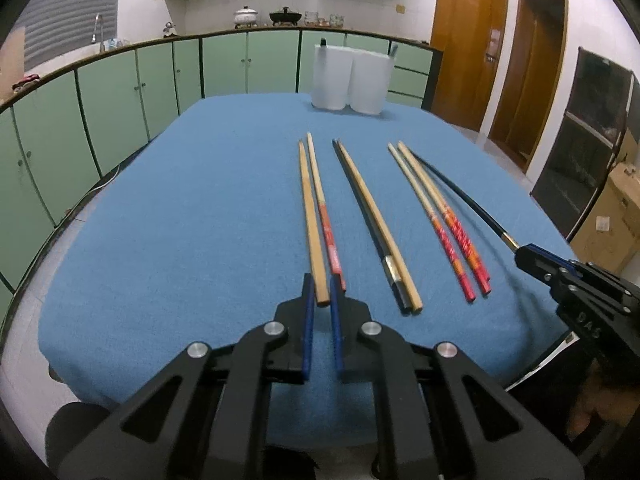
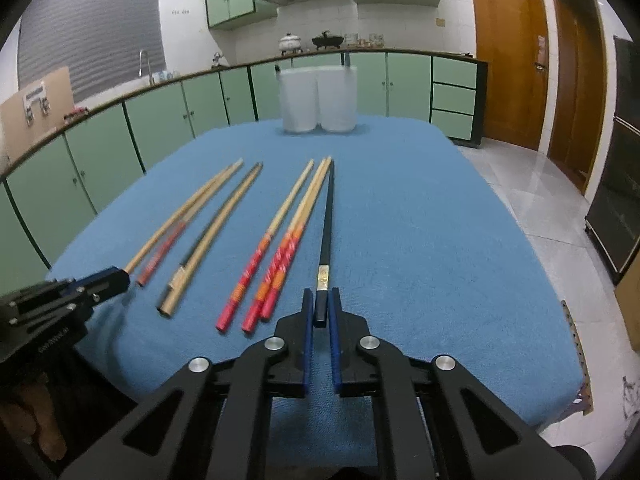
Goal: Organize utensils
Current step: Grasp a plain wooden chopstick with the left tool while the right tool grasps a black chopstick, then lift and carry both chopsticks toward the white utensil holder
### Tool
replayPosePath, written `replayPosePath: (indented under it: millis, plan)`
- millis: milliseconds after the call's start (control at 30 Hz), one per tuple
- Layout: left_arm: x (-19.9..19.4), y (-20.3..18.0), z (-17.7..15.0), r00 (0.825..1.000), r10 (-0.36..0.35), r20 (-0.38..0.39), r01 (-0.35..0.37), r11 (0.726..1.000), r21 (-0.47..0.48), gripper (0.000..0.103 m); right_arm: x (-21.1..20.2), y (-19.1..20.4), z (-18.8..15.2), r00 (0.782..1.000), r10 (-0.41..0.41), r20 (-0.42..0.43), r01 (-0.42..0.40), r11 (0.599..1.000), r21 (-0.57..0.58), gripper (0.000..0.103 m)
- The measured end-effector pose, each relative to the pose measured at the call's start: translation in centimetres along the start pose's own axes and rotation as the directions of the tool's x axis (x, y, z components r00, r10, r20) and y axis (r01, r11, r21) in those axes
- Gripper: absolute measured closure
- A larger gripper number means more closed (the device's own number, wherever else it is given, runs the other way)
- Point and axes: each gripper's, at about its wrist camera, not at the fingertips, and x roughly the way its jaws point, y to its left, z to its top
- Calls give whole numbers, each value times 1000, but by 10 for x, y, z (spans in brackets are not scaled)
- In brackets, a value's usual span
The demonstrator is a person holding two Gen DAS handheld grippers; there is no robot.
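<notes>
Left gripper (image 1: 320, 292) is clamped on near end of a plain wooden chopstick (image 1: 310, 216), blue pads tight on both sides; stick runs from there toward 12 o'clock over the blue cloth (image 1: 180, 220). Just beside it at 3 o'clock lies a red-handled chopstick (image 1: 326, 220), end near the right pad; can't tell if touching.

Right gripper (image 2: 320, 304) is closed on butt of a black chopstick (image 2: 327, 220) w/ gold band, which points to 12 o'clock in its own view. In left wrist view that gripper sits at 3 o'clock, black stick arcing away to 11.

Btwn the two held sticks: a black + wooden pair (image 1: 372, 220) lying together, then 2 red/orange patterned chopsticks (image 1: 436, 216) side by side, all w/ tips toward 12 o'clock.

At 12 o'clock, far edge of cloth: 2 white translucent containers (image 1: 348, 80) touching each other, upright, dark utensil ends poking above the rims. Green cabinets (image 1: 120, 92) behind.
</notes>
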Motion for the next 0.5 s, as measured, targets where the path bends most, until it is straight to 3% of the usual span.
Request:
replayPosePath:
  millis: [267, 500]
  plan:
    - [-33, 6, 27, 998, 8, 57, -6, 1000, -28, 97, -37, -7, 43, 998, 11, 67, -13, 999, 30, 96]
    - [-54, 10, 69, 993, -6, 116, 6, 1000, -7, 97, -49, -5, 96, 994, 26, 106, -23, 999, -29, 95]
